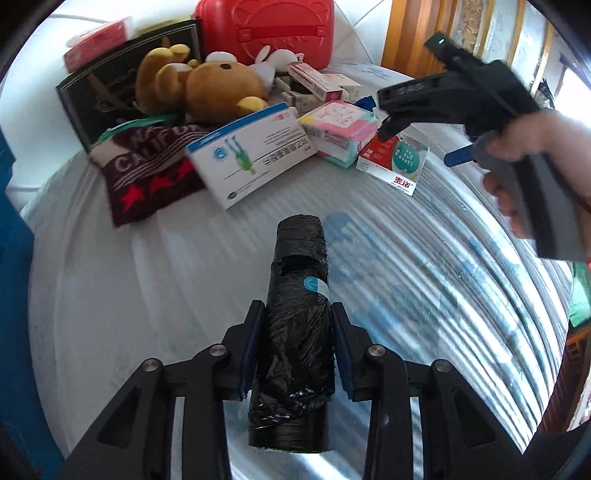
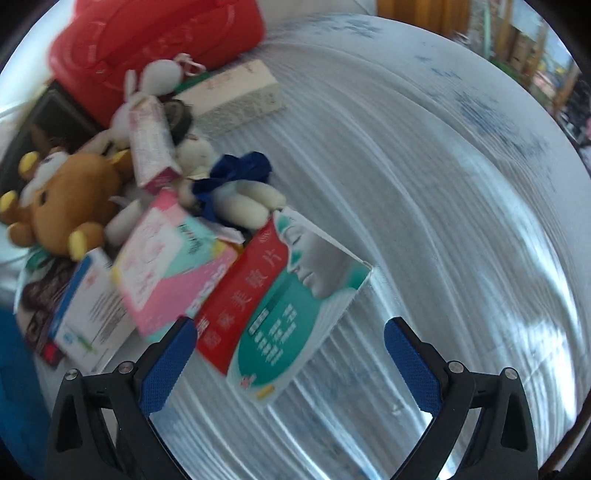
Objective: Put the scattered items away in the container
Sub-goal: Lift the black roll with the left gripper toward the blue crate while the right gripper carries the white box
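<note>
- On the near part of the ribbed white surface (image 1: 147,280), the left gripper (image 1: 295,350) was clamped on a black plastic-wrapped roll (image 1: 299,325), held clear of the pile.
- The right gripper (image 2: 291,354) stood wide open and empty over the red-and-teal cardboard box (image 2: 280,295).
- The red plastic container (image 1: 266,29) lay far, behind the pile.
- Risk: the glossy wrap could have slid between the pads; the near pad could have knocked the pink packet (image 2: 166,266).

Behind my bag roll (image 1: 295,332) on the bench (image 1: 406,277), the boxes lie before the bear (image 1: 207,88); the case (image 1: 266,33) stands behind it.
</note>
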